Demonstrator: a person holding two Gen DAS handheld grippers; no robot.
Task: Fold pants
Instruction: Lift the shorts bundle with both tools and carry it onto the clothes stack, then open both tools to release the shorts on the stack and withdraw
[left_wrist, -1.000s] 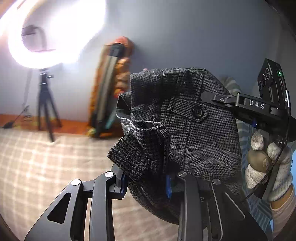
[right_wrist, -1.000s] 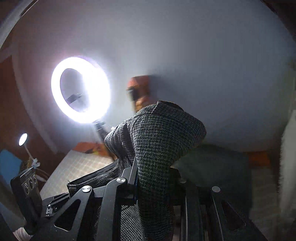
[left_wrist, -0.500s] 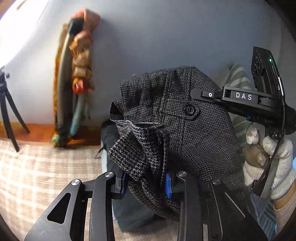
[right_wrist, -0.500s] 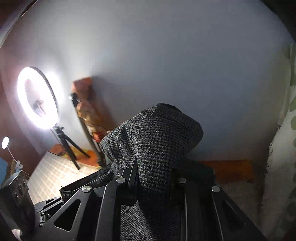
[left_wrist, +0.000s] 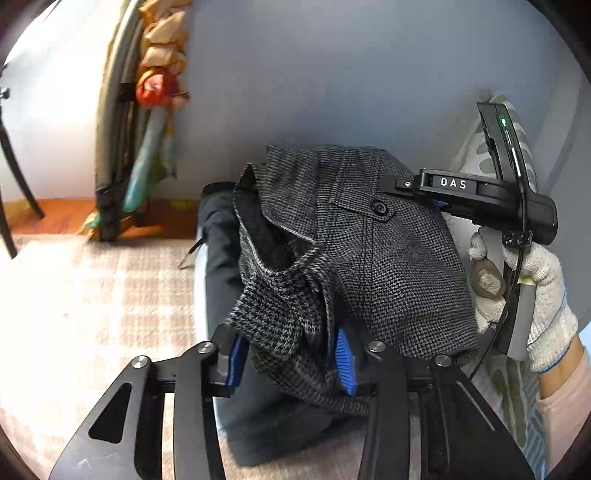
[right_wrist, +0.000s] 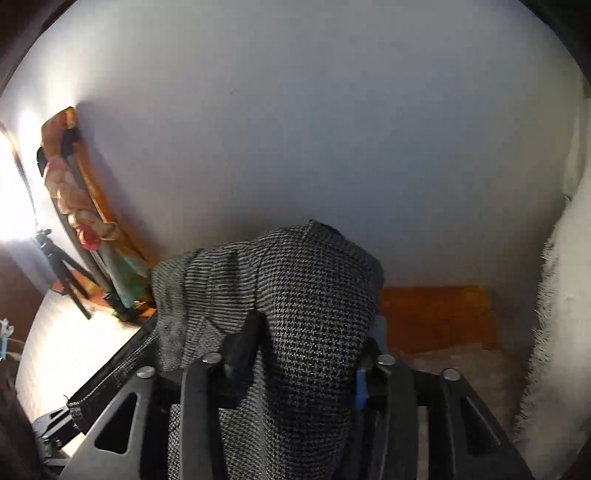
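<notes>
The grey houndstooth pants (left_wrist: 388, 266) are held up in the air between both grippers, waistband end with a buttoned pocket flap facing the left wrist view. My left gripper (left_wrist: 291, 354) is shut on a bunched fold of the pants between its blue pads (left_wrist: 345, 358). My right gripper (right_wrist: 303, 365) is shut on another part of the pants (right_wrist: 306, 306), which drape over its fingers and hide the tips. In the left wrist view the right gripper's body (left_wrist: 480, 195) and gloved hand (left_wrist: 532, 288) sit at the pants' right edge.
A plaid bedcover (left_wrist: 92, 302) lies below, with a dark garment (left_wrist: 229, 277) on it under the pants. A bundle of folded items (left_wrist: 147, 110) leans on the grey wall. A tripod leg (left_wrist: 14, 173) stands far left. A white fluffy fabric (right_wrist: 561, 295) hangs at right.
Both grippers have swung to the right and tilted down with the pants; the ring light has left the left view and the dark garment on the bed has come into view.
</notes>
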